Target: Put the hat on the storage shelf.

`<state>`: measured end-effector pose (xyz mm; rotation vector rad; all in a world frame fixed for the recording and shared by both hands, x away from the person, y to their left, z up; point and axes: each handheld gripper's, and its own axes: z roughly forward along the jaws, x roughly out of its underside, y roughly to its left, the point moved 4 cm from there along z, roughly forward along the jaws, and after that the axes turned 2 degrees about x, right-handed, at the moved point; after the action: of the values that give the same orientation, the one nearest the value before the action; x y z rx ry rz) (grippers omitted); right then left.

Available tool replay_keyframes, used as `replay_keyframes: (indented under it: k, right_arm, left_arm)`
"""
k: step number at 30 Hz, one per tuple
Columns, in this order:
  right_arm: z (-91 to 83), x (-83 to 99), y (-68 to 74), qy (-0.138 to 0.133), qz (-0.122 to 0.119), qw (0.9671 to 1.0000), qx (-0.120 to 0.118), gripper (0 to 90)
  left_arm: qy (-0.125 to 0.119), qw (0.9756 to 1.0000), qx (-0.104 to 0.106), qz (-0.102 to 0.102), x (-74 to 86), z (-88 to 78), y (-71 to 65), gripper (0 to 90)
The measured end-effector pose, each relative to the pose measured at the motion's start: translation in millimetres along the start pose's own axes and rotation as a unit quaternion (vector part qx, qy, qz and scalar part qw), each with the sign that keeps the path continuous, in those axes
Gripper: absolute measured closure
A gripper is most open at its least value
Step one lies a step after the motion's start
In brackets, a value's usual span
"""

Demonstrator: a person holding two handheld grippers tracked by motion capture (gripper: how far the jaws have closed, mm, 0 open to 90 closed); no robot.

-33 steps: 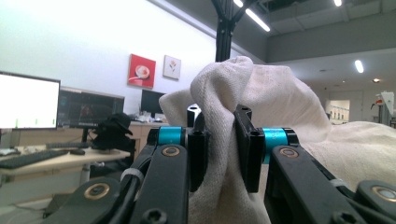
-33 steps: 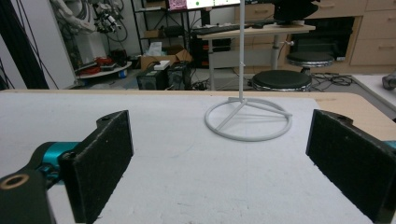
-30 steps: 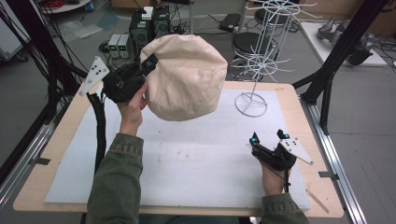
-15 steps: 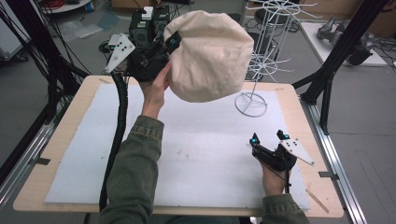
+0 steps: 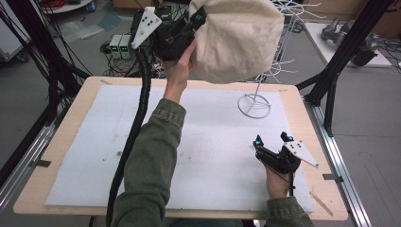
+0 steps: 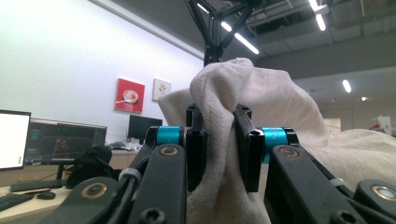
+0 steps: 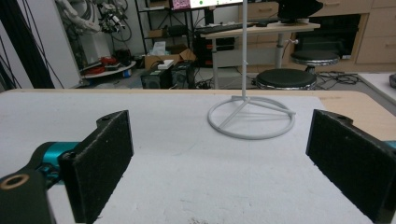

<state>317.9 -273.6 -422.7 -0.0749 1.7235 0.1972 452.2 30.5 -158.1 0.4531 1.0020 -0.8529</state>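
Cream cloth hat (image 5: pixel 239 40): 1, above the white wire stand (image 5: pixel 254 105): 1. Handheld grippers: 2. White mat (image 5: pixel 94 142): 1, beneath stand.

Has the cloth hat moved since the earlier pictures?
Yes. The hat, clamped in the left tool, has gone up and right in the high view, from left of the wire stand to against its arms.

A wooden table (image 5: pixel 85 101) stands in the middle, and a white mat (image 5: pixel 213 156) covers most of its top. Around the table there are black metal frame bars (image 5: pixel 338 71). On the grey floor behind it lie cables and two small pale boxes (image 5: pixel 120 46). Farther back in the room I see a round black stool (image 7: pixel 286 78), a desk with monitors (image 6: pixel 65 140), and two pictures (image 6: pixel 129 95) on the white wall.
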Motion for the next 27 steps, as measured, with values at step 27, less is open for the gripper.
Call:
replay_keyframes:
  k: [27]
  right_arm:
    - [3.2,1.3,-1.4,0.007,0.006,0.9999,-0.009,6.5]
  left_arm:
    - [0.027,0.9939,-0.073,-0.077,81.6,78.9,11.2,75.9]
